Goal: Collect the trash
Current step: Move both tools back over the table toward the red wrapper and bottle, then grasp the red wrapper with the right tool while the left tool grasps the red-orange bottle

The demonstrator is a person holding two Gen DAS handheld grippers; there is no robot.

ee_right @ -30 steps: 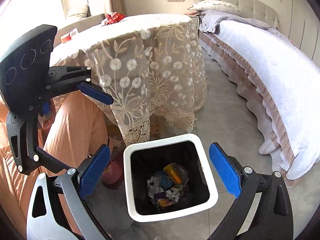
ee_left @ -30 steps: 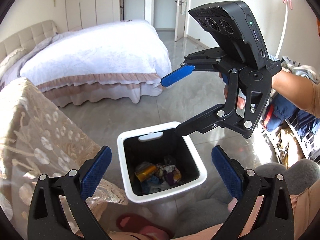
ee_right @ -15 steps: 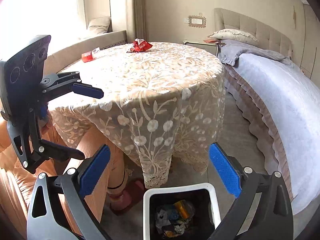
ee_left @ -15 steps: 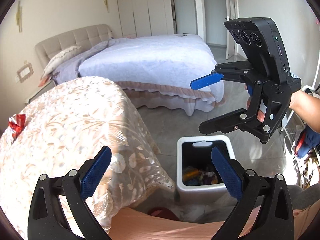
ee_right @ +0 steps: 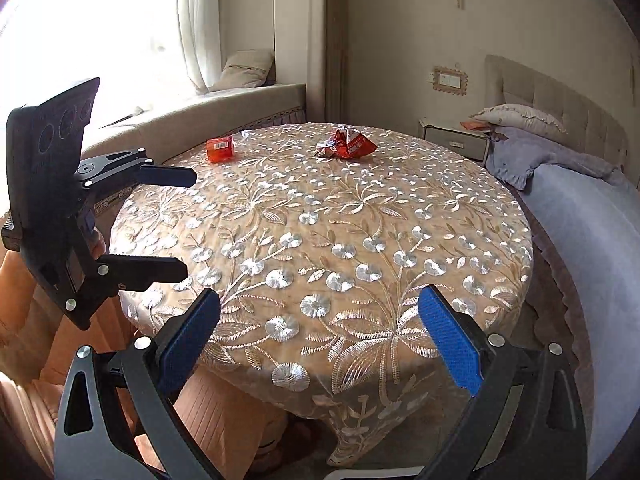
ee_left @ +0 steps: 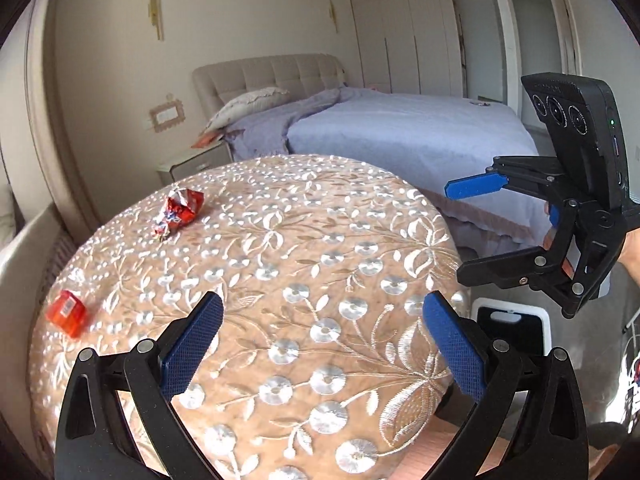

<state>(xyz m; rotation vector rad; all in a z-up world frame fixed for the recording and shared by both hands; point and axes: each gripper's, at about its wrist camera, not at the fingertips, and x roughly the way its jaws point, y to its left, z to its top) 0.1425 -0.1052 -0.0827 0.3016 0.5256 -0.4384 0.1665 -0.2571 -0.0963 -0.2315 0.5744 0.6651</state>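
Note:
A crumpled red wrapper [ee_left: 179, 211] lies at the far side of the round lace-covered table [ee_left: 312, 264]; it also shows in the right wrist view [ee_right: 346, 145]. A small red packet [ee_left: 66, 313] lies near the table's left edge, and shows in the right wrist view [ee_right: 219, 149]. My left gripper [ee_left: 320, 340] is open and empty above the table's near side. My right gripper [ee_right: 318, 334] is open and empty over the table's near edge. Each gripper appears in the other's view, the right [ee_left: 468, 232] and the left [ee_right: 176, 224]. The white trash bin [ee_left: 510, 328] stands on the floor right of the table.
A bed [ee_left: 400, 140] with a pale cover stands beyond the table, with a nightstand [ee_right: 454, 140] by its headboard. A window seat [ee_right: 224, 112] runs behind the table. The person's orange-clad legs [ee_right: 216, 412] are under the table's near edge.
Both grippers have lifted from above the trash bin and swung up toward the tabletop. The bin has dropped out of the right wrist view. Both stay open.

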